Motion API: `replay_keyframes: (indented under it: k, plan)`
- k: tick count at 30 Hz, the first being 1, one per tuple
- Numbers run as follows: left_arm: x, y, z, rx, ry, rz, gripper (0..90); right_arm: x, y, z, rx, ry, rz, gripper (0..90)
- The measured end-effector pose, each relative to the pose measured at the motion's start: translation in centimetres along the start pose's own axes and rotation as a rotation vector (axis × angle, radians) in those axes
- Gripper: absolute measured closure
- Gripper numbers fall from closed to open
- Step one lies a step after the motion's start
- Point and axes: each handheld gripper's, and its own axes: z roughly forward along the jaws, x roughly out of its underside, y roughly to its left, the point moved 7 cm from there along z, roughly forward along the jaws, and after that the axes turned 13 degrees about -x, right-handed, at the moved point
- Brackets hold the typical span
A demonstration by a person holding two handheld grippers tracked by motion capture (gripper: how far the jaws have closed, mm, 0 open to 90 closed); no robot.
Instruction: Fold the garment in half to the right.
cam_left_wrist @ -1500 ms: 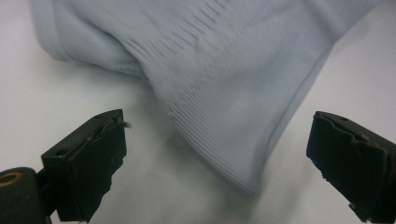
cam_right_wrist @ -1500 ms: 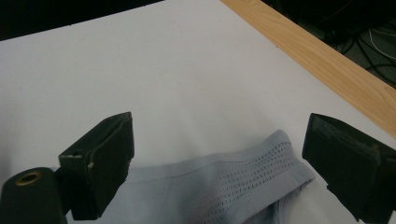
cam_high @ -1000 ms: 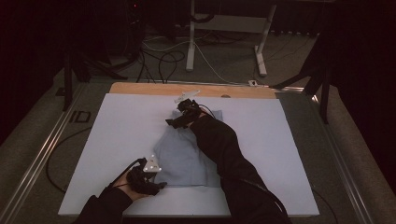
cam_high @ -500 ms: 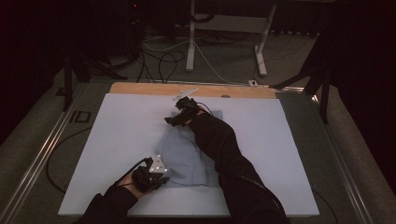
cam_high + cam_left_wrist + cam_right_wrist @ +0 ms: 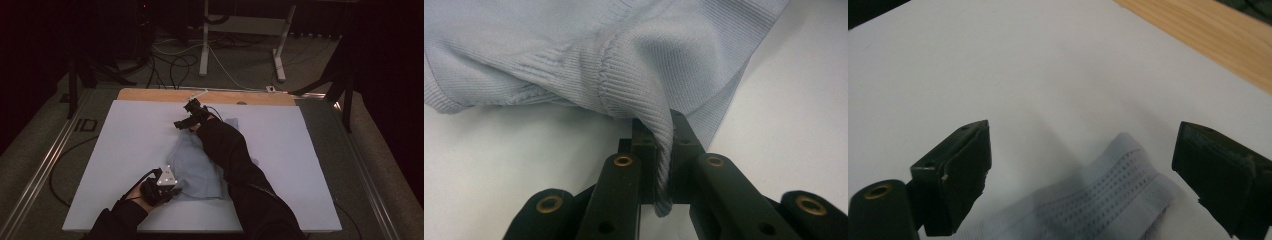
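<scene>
Dim floor and cables ring a white table (image 5: 125, 150) on which a pale blue knit garment (image 5: 197, 170) lies rumpled, just ahead of the left gripper (image 5: 663, 150) and under the right gripper (image 5: 1083, 175). Left's jaws have just closed and now pinch a ribbed hem fold. Right's jaws stand spread over a ribbed corner; I'd lower it squarely and bite deep before pulling taut.

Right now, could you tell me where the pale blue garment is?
In the high view, the pale blue garment lies mid-table on the white board, its near-left edge pinched in the left tongs, partly under the right forearm.
</scene>
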Motion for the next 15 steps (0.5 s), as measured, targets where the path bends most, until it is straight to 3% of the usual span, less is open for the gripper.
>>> replay_keyframes:
  k: [3,4,8,15]
  plan:
    - [0.0,0.0,-0.1,-0.001,-0.002,-0.005,86.8,-0.1,-0.4,0.1,0.019,0.016,0.007,9.0]
    - [0.0,0.0,-0.1,-0.002,-0.004,0.0,86.8,-0.2,-0.8,0.3,0.043,0.023,0.016,13.8]
    - [0.0,0.0,-0.1,0.0,-0.007,-0.003,86.8,-0.3,-1.2,0.7,0.074,0.055,0.033,19.5]
    - [0.0,0.0,-0.2,0.004,-0.014,-0.006,86.9,0.1,-1.5,1.8,0.099,0.126,0.044,30.1]
